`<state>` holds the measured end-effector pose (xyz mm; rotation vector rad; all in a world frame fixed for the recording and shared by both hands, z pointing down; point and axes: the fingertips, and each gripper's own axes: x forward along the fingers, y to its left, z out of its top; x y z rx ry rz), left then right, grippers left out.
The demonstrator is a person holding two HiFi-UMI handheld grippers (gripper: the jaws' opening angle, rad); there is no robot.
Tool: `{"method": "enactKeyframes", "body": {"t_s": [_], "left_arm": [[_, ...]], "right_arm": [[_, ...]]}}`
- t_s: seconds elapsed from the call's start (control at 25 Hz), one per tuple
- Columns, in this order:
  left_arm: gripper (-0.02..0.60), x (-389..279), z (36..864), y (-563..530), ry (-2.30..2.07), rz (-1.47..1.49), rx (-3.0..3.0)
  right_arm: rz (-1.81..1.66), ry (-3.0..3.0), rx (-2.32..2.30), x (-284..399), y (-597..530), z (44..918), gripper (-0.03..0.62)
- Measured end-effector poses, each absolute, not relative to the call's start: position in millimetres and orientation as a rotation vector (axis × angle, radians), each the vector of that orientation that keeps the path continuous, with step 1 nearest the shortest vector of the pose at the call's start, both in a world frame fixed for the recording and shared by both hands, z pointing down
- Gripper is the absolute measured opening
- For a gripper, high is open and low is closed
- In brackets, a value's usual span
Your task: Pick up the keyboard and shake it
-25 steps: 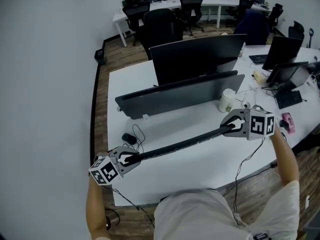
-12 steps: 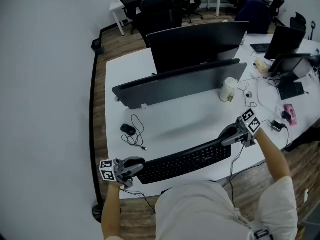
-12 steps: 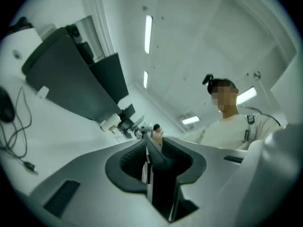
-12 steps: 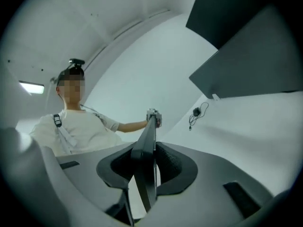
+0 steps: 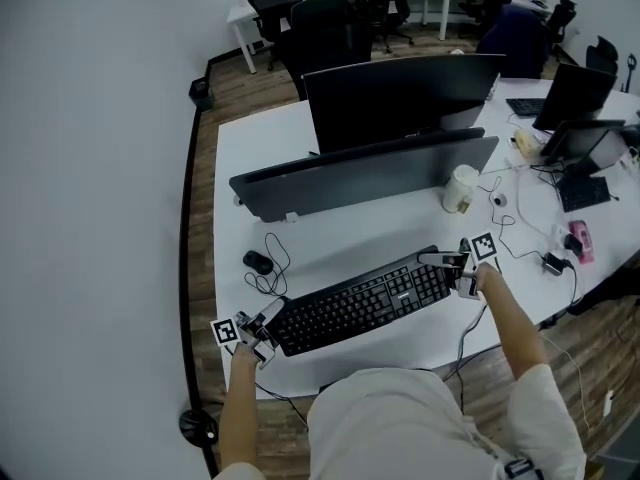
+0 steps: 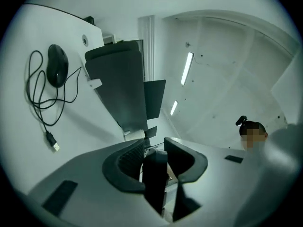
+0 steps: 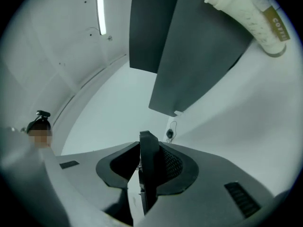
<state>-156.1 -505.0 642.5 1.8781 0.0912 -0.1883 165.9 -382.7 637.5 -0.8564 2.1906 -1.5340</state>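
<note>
The black keyboard (image 5: pixel 360 303) lies flat, keys up, on the white desk (image 5: pixel 330 236) near its front edge. My left gripper (image 5: pixel 268 321) is shut on its left end and my right gripper (image 5: pixel 442 260) on its right end. In the left gripper view the keyboard's end (image 6: pixel 154 188) shows edge-on as a dark slab between the jaws of the left gripper (image 6: pixel 156 157). These jaws have just been opening slightly, with the end still between them. The right gripper view has the keyboard's other end (image 7: pixel 147 174) clamped in the right gripper (image 7: pixel 147 159).
A black wired mouse (image 5: pixel 257 261) with its coiled cable lies behind the keyboard's left end. Further back stand a long dark panel (image 5: pixel 360 173), a monitor (image 5: pixel 400 98) and a white cup (image 5: pixel 459 189). Cables and a pink item (image 5: pixel 577 240) lie at the right.
The keyboard was held up edge-on above the desk. It has rolled flat and come down to the desk near the front edge, and both grippers sank with it.
</note>
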Motion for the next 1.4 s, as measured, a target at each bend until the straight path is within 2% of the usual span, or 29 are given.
{"method": "enactKeyframes", "body": {"t_s": [0.08, 0.24, 0.44, 0.6, 1.4], "left_arm": [[0.199, -155.5, 653.2, -506.5, 0.073, -0.169, 1.875], [0.209, -158.3, 677.1, -502.3, 0.042, -0.117, 1.833], [0.198, -166.9, 714.0, -482.5, -0.004, -0.048, 1.749], [0.118, -174.4, 737.2, -467.3, -0.032, -0.026, 1.679], [0.115, -162.0, 742.4, -465.3, -0.005, 0.008, 1.656]], "right_arm": [[-1.593, 2.13, -0.895, 166.6, -380.0, 654.2, 0.141], [-1.658, 2.055, -0.911, 162.1, -369.4, 684.1, 0.143], [-1.768, 1.952, -0.934, 153.1, -343.8, 723.4, 0.143], [-1.805, 1.919, -0.945, 148.7, -323.8, 740.6, 0.143], [-1.78, 1.893, -1.014, 155.9, -308.1, 746.6, 0.144]]}}
